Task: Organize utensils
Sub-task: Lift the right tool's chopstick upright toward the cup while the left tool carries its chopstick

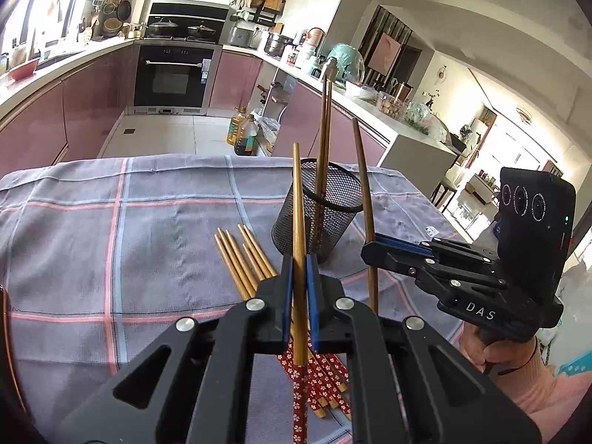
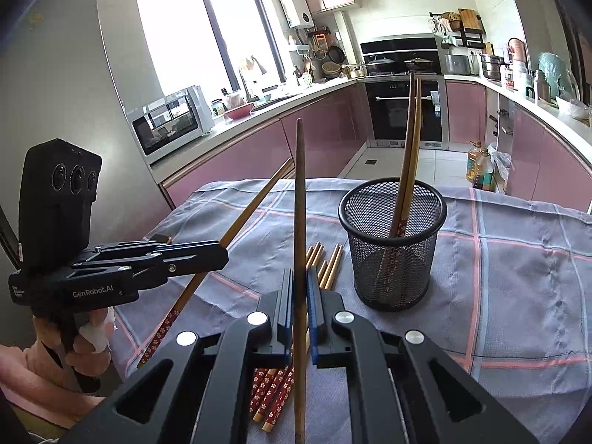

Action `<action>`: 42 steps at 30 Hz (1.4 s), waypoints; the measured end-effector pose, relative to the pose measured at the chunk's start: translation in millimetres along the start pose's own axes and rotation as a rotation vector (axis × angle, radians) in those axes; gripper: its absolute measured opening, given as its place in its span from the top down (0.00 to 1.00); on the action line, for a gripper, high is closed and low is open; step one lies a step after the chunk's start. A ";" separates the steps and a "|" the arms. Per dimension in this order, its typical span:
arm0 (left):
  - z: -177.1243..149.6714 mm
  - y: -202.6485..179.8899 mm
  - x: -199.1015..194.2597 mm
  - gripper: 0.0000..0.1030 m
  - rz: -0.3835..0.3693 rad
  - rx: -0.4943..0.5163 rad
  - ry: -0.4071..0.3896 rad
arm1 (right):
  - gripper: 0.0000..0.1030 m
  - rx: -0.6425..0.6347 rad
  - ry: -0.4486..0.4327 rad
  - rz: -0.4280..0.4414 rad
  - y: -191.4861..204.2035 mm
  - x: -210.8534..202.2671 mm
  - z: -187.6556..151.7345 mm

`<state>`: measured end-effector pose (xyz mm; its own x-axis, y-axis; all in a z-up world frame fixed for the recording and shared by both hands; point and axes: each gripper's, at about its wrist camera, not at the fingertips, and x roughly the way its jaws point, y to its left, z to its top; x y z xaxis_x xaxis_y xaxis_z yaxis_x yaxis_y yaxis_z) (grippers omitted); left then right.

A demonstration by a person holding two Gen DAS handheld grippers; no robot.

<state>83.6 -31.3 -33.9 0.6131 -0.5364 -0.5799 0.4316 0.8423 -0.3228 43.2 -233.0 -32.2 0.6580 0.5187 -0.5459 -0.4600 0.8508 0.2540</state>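
Chopsticks: one in each tool, two in the cup, the rest lying loose on the tabletop.
Left tool (image 1: 299, 270): jaws closed tight on a chopstick (image 1: 299, 222), its plain tip pointing up, its red flowered end hanging down below the pads.
Right tool (image 2: 300, 285): jaws closed on a darker stick (image 2: 300, 199), held nearly upright, its thin tip well above the pads.
Left tool seen from the right: black body (image 2: 155, 259) at the left edge, its chopstick (image 2: 236, 222) slanting up to the right; a hand (image 2: 85, 336) grips the handle below.
Right tool seen from the left: black body (image 1: 425, 259) at the right, marked DAS, with the dark stick (image 1: 366, 203) through its tips; a hand in a pink sleeve (image 1: 481, 347) holds it.
Cup (image 2: 392, 244): black mesh, upright on the cloth, just beyond both tools, closer to the right one.
Pair in cup (image 2: 410, 140): two chopsticks side by side, leaning, red ends down, tips well above the rim.
Loose pile (image 1: 240, 259): several chopsticks lying together on the cloth beneath the tools, just beside the cup, gold tips away, red flowered ends (image 2: 273, 388) toward the person.
Tabletop (image 1: 111, 240): covered by a grey cloth with pink and pale check lines.
Beyond: kitchen with pink cabinets and an oven (image 1: 172, 74).
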 end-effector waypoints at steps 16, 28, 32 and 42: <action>1.9 -12.5 -8.4 0.93 -0.095 0.029 -0.074 | 0.94 0.024 0.015 0.038 -0.2 6.9 4.7; 1.9 -18.2 -1.3 0.92 -0.116 0.051 -0.043 | 0.94 0.000 -0.009 0.045 8.8 4.3 9.0; 7.4 -15.2 -2.9 0.92 -0.108 0.042 -0.050 | 0.94 -0.008 -0.033 0.028 6.7 -4.3 13.2; 28.6 -12.1 -0.1 0.92 -0.082 0.060 -0.065 | 0.94 -0.031 -0.104 -0.024 -2.4 -27.2 37.3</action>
<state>97.3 -42.9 -8.6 0.6147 -0.6072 -0.5033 0.5196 0.7919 -0.3208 48.6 -246.0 11.9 0.7267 0.5058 -0.4649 -0.4609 0.8608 0.2159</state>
